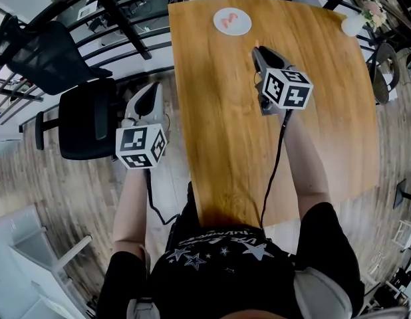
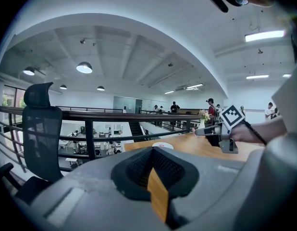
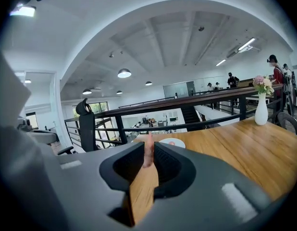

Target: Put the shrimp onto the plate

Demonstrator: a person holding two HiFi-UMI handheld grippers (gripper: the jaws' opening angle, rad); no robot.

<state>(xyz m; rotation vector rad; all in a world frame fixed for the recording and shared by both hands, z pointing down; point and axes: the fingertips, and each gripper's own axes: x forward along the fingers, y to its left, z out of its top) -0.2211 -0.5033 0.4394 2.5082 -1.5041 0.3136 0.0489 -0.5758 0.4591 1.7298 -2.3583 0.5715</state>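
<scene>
The right gripper (image 3: 149, 163) is clenching a thin pink piece, probably a shrimp (image 3: 148, 147). It is hanging over the middle of the table (image 1: 325, 145) and pointing at the plate (image 1: 246, 20) by the far edge, likely to drop the piece there. Another pink shape (image 1: 230, 20) is lying on the plate, its outline too small to read. The left gripper (image 2: 152, 159) is idling beyond the left edge, jaws pressed together on nothing.
</scene>
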